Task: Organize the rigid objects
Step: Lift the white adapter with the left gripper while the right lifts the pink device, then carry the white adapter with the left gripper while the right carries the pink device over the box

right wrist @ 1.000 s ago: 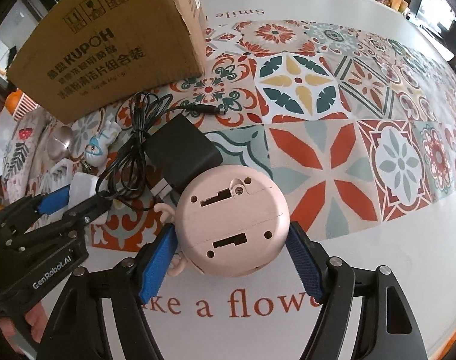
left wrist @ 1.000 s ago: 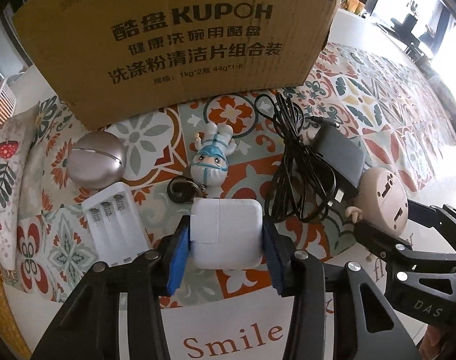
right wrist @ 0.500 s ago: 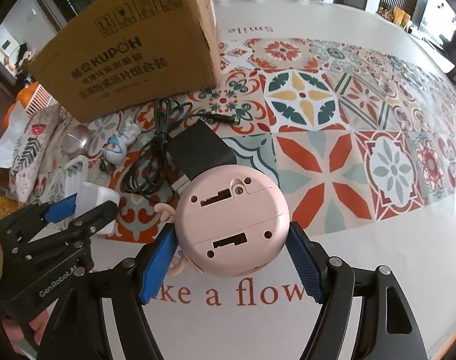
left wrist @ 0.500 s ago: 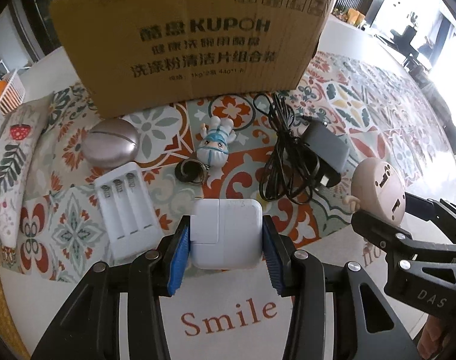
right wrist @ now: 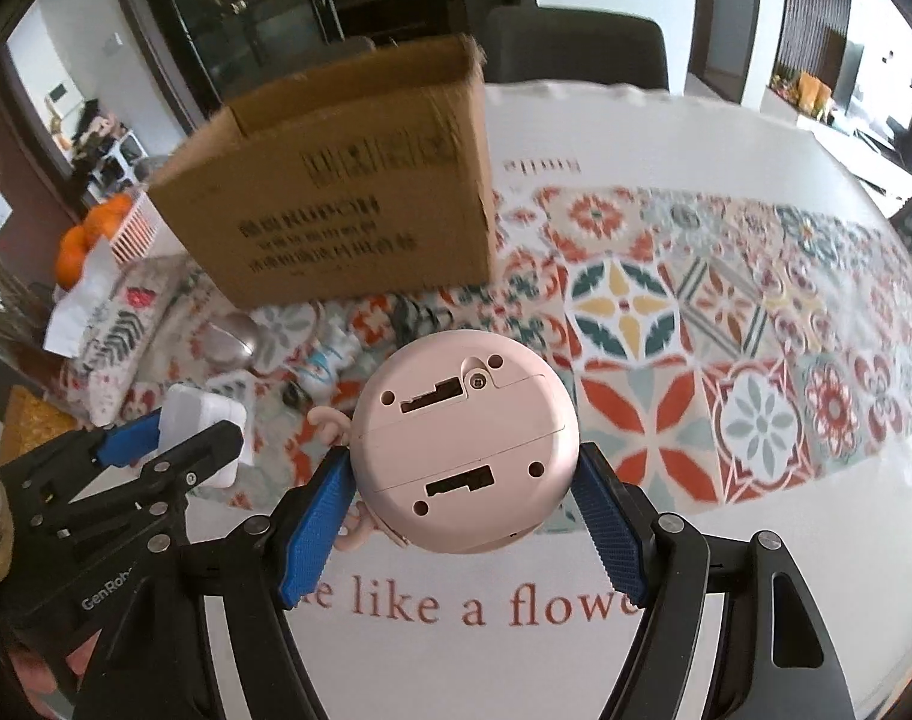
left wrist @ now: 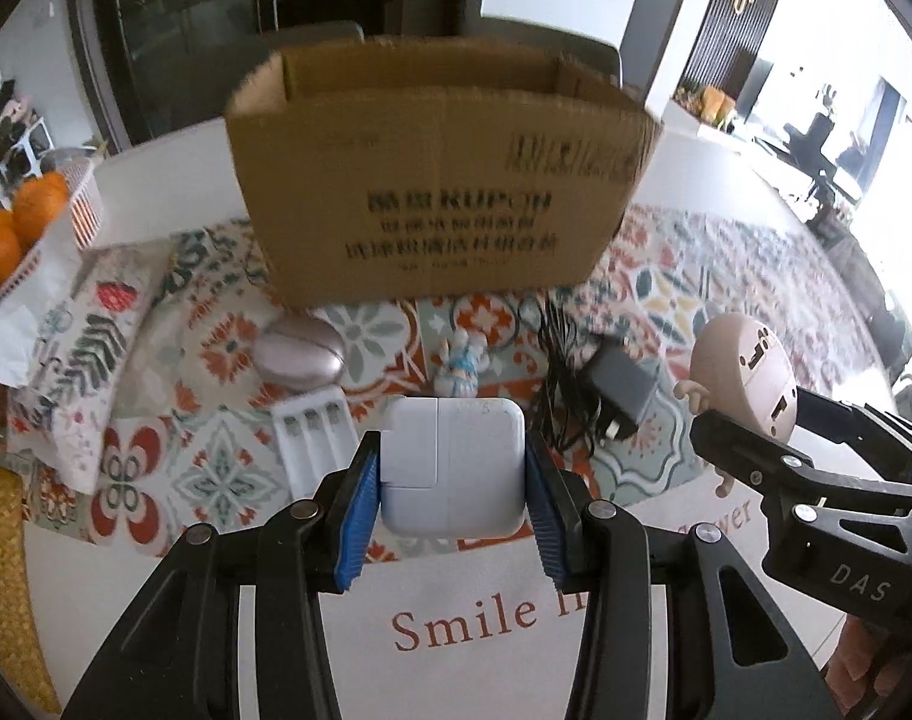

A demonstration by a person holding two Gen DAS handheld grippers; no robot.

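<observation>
My left gripper (left wrist: 453,498) is shut on a white square power adapter (left wrist: 453,465), lifted off the patterned tablecloth. My right gripper (right wrist: 465,516) is shut on a round pink toy (right wrist: 465,441), its underside with slots facing the camera; the same pink toy (left wrist: 747,378) shows at the right of the left wrist view. An open cardboard box (left wrist: 438,180) stands behind on the table. On the cloth below lie a black adapter with coiled cable (left wrist: 612,390), a small blue-white figurine (left wrist: 459,366), a white battery holder (left wrist: 315,438) and a shiny oval object (left wrist: 300,351).
A floral pouch (left wrist: 90,354) and a white basket with oranges (left wrist: 18,222) sit at the far left. A dark chair (right wrist: 576,42) stands behind the table. The cloth with printed lettering (right wrist: 480,600) runs along the near edge.
Both grippers have risen with their objects; the table items look smaller and lower, and the box's open top now shows. Neither grip has changed.
</observation>
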